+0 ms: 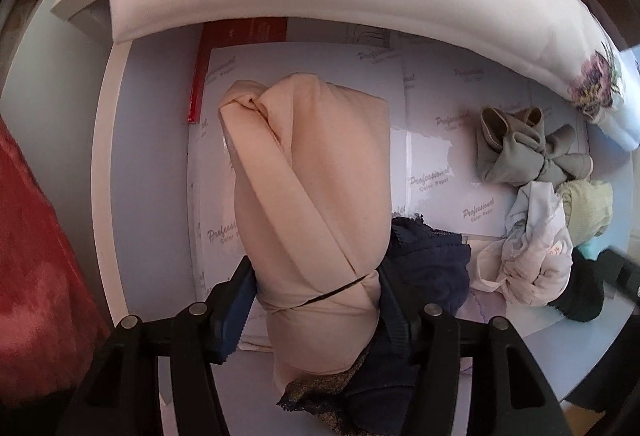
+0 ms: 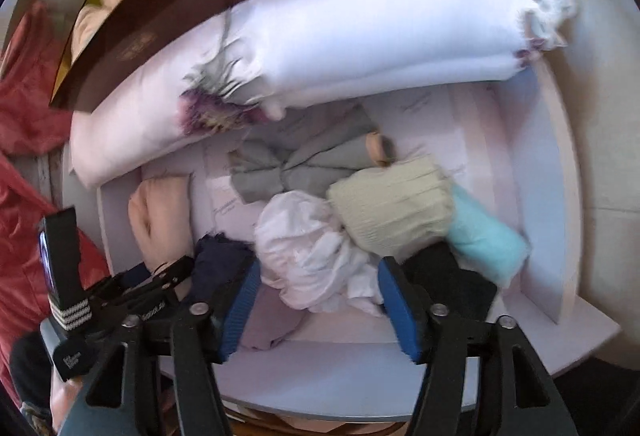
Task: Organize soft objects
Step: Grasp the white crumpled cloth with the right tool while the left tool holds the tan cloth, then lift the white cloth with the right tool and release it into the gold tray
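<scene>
The left tongs [image 1: 316,312] stand spread on both sides of a rolled peach cloth bundle [image 1: 308,196]; whether the pads press it cannot be told. The bundle lies in a white drawer [image 1: 108,164] lined with printed paper, touching a dark blue lacy cloth [image 1: 432,260]. The right tongs [image 2: 320,300] hang released over a crumpled white cloth [image 2: 316,248]. Behind it sit a pale green ribbed roll [image 2: 392,208], a light blue roll [image 2: 488,240] and a grey knotted cloth [image 2: 296,164]. Farthest back lies a folded white sheet with purple flowers [image 2: 360,36].
</scene>
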Action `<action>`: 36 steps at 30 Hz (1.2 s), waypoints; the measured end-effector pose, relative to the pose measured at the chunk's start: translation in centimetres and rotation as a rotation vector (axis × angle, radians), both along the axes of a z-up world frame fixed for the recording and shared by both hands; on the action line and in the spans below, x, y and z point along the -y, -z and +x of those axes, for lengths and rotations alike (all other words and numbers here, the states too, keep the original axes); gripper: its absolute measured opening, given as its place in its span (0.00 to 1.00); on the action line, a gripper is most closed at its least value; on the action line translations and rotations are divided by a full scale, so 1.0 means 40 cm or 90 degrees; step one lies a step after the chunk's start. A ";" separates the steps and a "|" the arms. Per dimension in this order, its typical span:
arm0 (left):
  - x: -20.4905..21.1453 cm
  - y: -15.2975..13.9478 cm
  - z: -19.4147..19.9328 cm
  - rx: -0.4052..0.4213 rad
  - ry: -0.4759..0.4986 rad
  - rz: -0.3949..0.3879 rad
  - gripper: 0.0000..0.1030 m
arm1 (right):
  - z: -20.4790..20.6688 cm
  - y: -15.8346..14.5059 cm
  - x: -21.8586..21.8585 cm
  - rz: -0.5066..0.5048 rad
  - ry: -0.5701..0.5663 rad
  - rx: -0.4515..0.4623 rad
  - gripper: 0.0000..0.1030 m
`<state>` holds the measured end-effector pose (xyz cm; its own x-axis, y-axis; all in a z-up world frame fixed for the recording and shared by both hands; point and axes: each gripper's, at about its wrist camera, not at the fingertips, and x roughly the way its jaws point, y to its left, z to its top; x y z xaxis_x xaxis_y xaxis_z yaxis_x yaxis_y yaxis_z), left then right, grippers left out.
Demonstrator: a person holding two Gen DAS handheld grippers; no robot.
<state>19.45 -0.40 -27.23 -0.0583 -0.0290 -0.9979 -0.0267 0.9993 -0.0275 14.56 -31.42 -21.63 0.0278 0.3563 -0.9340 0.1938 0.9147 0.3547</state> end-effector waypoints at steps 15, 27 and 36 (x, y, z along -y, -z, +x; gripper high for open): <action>0.008 0.015 0.005 -0.009 -0.009 0.000 0.60 | -0.001 0.048 -0.078 -0.015 -0.026 -0.047 0.39; 0.007 0.048 0.007 -0.024 -0.022 -0.004 0.61 | -0.011 0.071 -0.015 0.028 0.082 -0.077 0.81; 0.019 0.062 0.012 -0.027 -0.015 0.001 0.61 | 0.035 0.118 -0.101 -0.032 0.001 -0.076 0.68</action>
<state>19.94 -1.14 -29.71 -0.1005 -0.0287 -0.9945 -0.0512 0.9984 -0.0236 15.94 -27.37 -26.35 -0.0842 0.3092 -0.9473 0.2333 0.9303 0.2830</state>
